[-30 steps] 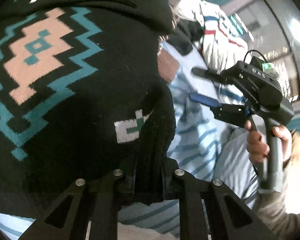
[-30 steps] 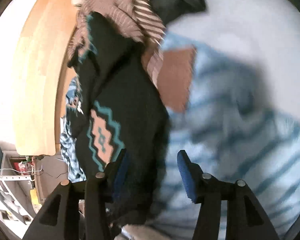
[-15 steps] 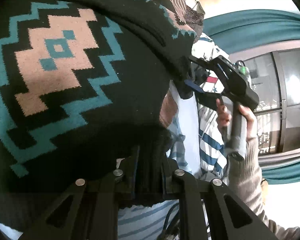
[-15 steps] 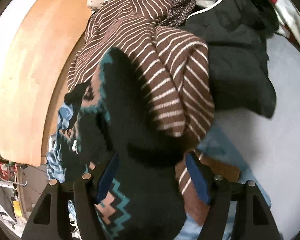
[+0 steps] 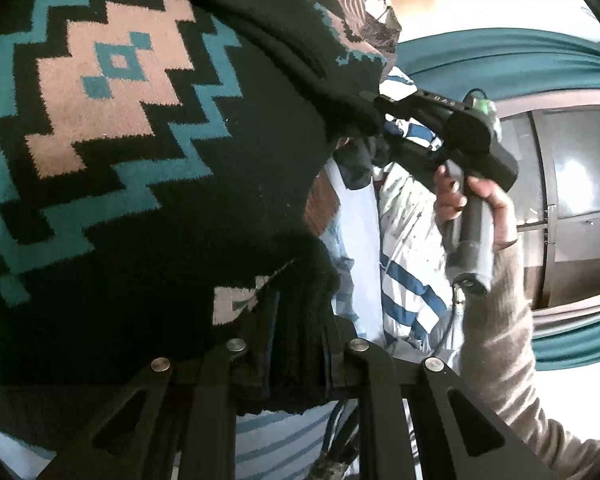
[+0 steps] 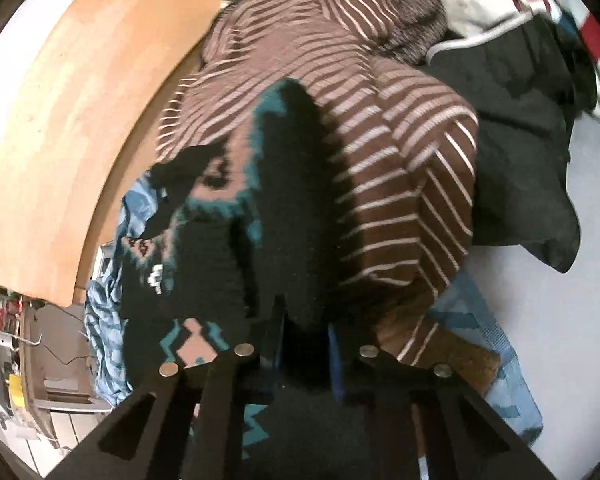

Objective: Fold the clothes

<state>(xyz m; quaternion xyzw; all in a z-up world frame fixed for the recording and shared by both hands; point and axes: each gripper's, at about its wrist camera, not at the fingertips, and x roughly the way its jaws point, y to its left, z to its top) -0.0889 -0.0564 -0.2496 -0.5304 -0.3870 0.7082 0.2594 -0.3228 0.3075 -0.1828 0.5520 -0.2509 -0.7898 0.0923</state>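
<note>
Now holding the black patterned sweater (image 5: pixel 148 152) up over the clothes pile (image 6: pixel 400 152), left fingers (image 5: pixel 296 336) and right fingers (image 6: pixel 304 344) both pinching its edge. Next, probably: spread flat before folding.

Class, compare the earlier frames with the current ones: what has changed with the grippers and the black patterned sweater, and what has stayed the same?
The right gripper, open a second ago, has moved onto the black patterned sweater and shut on its edge. The left gripper stays clamped on the sweater. The brown striped garment and black garment remain piled behind.
</note>
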